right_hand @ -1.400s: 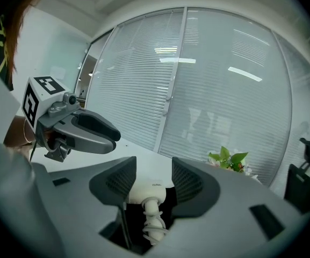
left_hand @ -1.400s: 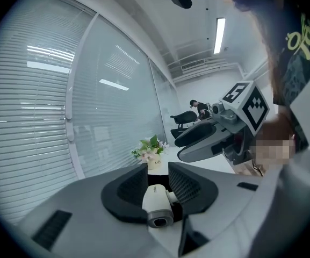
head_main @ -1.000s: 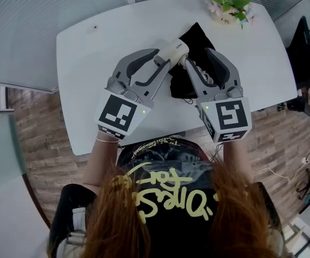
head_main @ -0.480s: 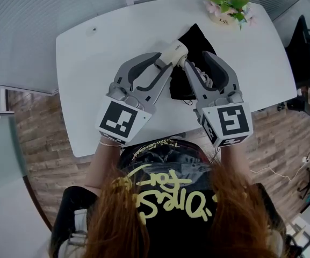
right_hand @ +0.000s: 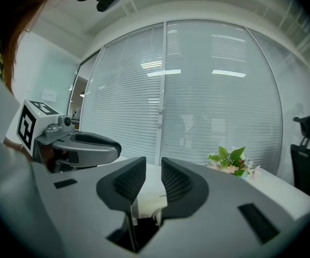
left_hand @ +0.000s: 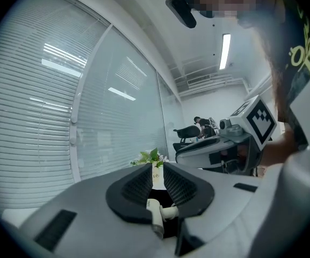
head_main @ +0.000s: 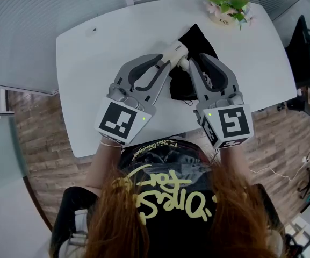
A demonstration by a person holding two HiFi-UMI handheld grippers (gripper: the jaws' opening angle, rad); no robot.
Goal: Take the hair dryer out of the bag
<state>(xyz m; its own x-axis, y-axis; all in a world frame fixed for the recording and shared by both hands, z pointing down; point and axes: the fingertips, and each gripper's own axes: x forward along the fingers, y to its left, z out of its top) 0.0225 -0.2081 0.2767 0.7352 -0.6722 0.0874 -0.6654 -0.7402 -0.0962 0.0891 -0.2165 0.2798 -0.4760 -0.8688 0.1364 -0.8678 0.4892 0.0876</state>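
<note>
Cream hair dryer (head_main: 174, 51), black bag (head_main: 199, 38), white table (head_main: 90, 74)

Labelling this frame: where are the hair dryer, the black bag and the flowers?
hair dryer (head_main: 175, 50), head view, its cream barrel.
black bag (head_main: 199, 38), head view, its far corner.
flowers (head_main: 228, 2), head view, the green leaves.

The white table (head_main: 90, 90), standing on a wood-look floor (head_main: 36, 133), bears 2 things: a black bag (head_main: 197, 41) near its middle and a flower pot (head_main: 227, 7) at its far right corner.

White table (head_main: 90, 79) on brick-patterned floor (head_main: 42, 138); blinds (right_hand: 214, 90) cover the glass walls
</note>
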